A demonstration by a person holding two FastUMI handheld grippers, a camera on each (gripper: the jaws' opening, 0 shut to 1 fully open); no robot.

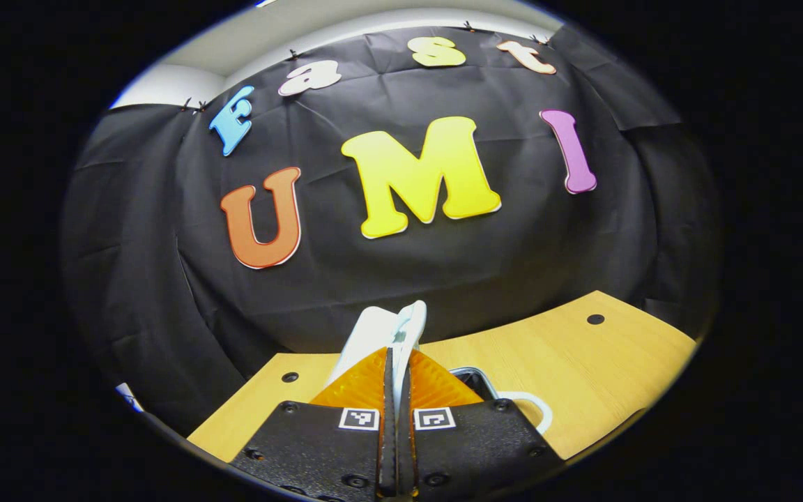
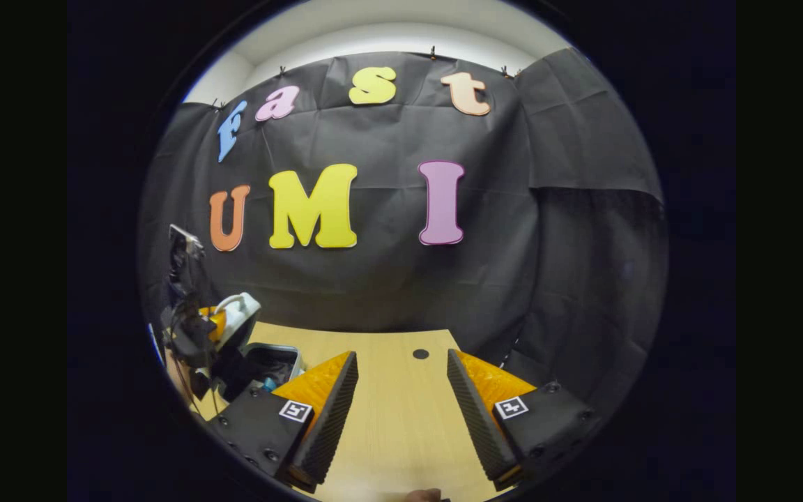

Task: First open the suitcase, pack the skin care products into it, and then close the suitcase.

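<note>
Black cloth is hanging behind a pale wooden surface [image 2: 387,418] where packing is looking part done. The left gripper [image 1: 396,362] is pinching a white tube [image 1: 382,335] between nearly closed jaws above the open suitcase [image 2: 272,362], while the right gripper [image 2: 401,397] is waiting with jaws wide and empty. Closing is remaining, I judge.

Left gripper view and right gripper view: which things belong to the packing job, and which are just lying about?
Job: white plastic skincare container, clamped in the left gripper; open suitcase with a silvery rim.
Lying about: light wooden table; black cloth wall.
</note>
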